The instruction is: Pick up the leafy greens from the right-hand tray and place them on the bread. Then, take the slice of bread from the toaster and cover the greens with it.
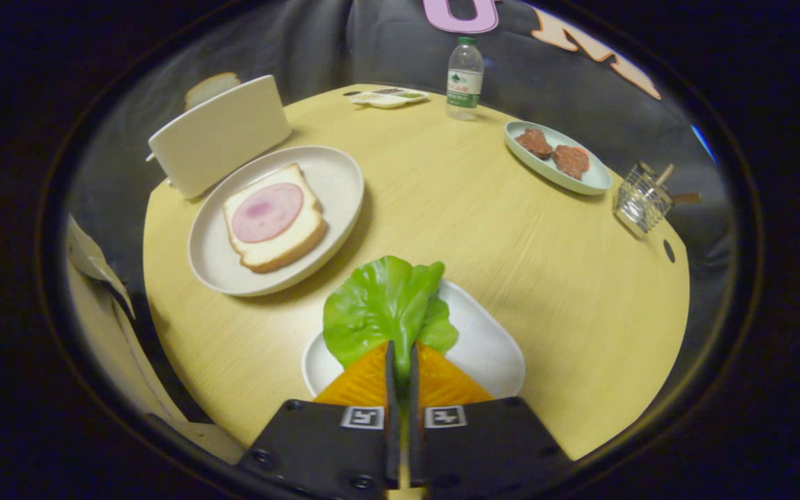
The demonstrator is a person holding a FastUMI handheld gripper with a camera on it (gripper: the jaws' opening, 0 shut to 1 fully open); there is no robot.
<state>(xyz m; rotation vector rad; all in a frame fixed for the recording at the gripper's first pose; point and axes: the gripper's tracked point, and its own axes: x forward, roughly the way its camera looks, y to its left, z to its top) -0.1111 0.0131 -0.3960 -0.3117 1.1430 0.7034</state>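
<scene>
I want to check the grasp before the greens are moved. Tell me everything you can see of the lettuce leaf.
The lettuce leaf is bright green, glossy and crinkled, with a pale midrib, and looks artificial. Its lower end is pinched between the fingers of the gripper, which are closed on it. The broad rounded top fans out ahead of the fingers, over the far edge of the white tray. Whether it is lifted off the tray is unclear.

A round table (483,229) of pale yellow wood grain spreads ahead of the jaws and to both sides, with a small dark hole (669,251) near its rim far off to their right. Beyond the table hangs the dark cloth wall (323,42), lying in soft folds. The light is dim and warm, bright on the tabletop and falling off to shadow round its rim, and a pale board (98,264) leans below the rim to the left.
</scene>
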